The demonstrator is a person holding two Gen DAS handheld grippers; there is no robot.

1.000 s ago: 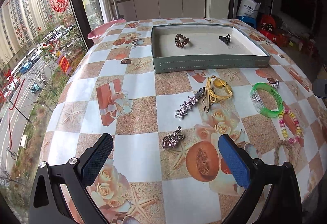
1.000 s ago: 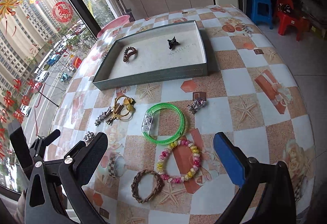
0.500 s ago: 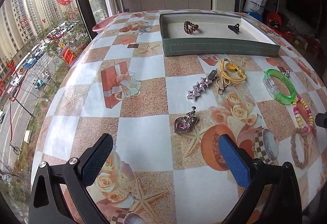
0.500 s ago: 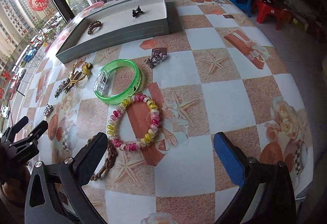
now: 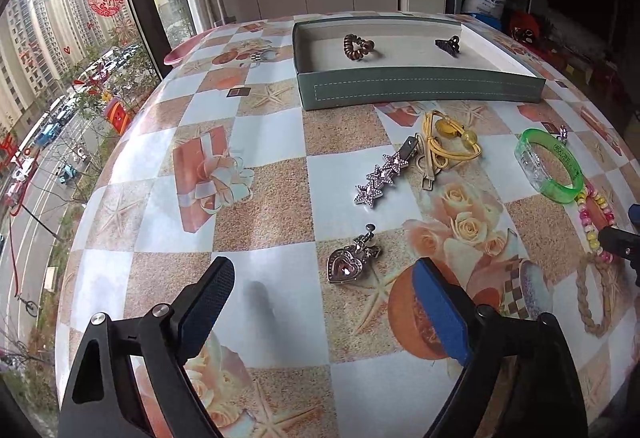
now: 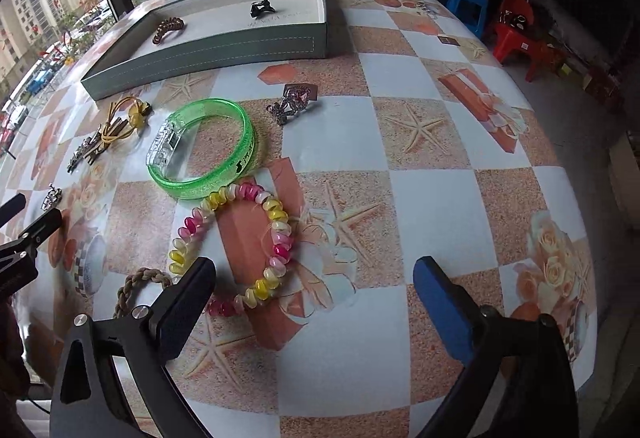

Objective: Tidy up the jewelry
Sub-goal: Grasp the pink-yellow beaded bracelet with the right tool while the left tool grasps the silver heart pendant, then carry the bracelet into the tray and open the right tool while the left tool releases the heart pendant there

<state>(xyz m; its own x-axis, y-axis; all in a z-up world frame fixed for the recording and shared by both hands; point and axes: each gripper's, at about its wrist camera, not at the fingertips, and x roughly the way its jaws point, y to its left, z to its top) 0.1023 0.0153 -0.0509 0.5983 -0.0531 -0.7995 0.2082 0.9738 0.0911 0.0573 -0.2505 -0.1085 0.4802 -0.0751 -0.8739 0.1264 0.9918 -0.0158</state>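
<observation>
Table (image 5: pixel 276 142) | tray (image 5: pixel 420 88): two pieces | both tongs (image 5: pixel 324 298) (image 6: pixel 310 292) apart, empty

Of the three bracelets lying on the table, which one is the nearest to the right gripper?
The pink and yellow beaded bracelet: its near edge lies just ahead of the right gripper. The green bangle lies farther behind it; the brown braided one is off to the left.

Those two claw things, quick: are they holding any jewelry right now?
Left gripper: jaws open, holding nothing; heart pendant lies just ahead.
Right gripper: jaws open, holding nothing, over the beaded bracelet.
</observation>
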